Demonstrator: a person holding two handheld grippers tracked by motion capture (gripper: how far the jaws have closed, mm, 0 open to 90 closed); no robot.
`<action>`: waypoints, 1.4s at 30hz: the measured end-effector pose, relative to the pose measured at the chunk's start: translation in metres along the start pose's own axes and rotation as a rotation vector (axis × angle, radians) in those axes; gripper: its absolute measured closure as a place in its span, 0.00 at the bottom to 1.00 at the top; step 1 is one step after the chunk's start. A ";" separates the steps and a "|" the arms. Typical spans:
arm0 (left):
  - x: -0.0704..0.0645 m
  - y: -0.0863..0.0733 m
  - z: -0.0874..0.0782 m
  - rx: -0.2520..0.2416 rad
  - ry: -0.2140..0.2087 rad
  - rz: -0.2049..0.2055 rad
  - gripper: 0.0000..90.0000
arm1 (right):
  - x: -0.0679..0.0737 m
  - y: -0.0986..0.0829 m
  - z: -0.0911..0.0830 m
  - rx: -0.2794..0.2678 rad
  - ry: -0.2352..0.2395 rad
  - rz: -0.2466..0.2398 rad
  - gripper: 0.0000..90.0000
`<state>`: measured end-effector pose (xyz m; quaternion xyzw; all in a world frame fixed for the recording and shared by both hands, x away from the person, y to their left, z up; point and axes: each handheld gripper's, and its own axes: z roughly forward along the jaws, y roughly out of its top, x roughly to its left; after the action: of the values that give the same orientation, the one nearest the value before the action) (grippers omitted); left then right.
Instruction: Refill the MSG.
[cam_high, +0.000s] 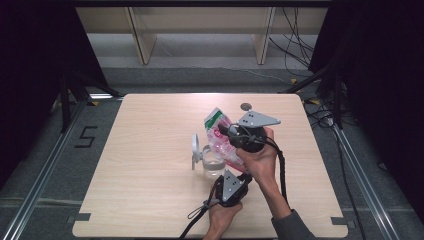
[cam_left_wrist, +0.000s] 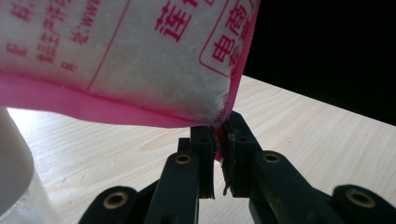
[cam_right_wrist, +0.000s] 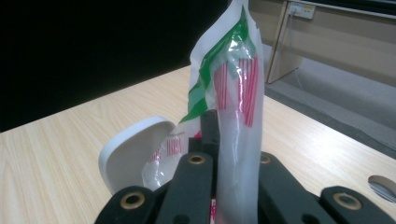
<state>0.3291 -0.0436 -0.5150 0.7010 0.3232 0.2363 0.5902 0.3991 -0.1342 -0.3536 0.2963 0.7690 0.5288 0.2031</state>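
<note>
A clear plastic bag with pink and green print, holding white powder, hangs tilted above a clear jar whose white hinged lid stands open. My right gripper is shut on the bag's upper part, with the white lid behind it. My left gripper is shut on the bag's pink lower corner; the powder-filled bag looms above its jaws. The jar's edge is at that view's left.
The pale wooden table has bare surface on all sides of the jar. A round cable hole lies near its far edge, also seen as a hole. Shelving legs and cables stand on the floor beyond.
</note>
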 end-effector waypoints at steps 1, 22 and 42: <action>0.000 0.000 0.001 0.000 -0.004 -0.004 0.92 | 0.001 0.000 0.000 0.001 0.000 0.002 1.00; -0.002 0.003 0.010 -0.014 -0.010 0.003 0.92 | -0.005 0.003 0.003 0.025 -0.031 -0.049 1.00; 0.001 0.005 0.014 -0.029 -0.031 -0.010 0.93 | 0.006 0.007 0.012 0.059 -0.034 -0.067 1.00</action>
<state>0.3404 -0.0523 -0.5127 0.6942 0.3139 0.2272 0.6065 0.4042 -0.1197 -0.3516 0.2853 0.7902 0.4936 0.2248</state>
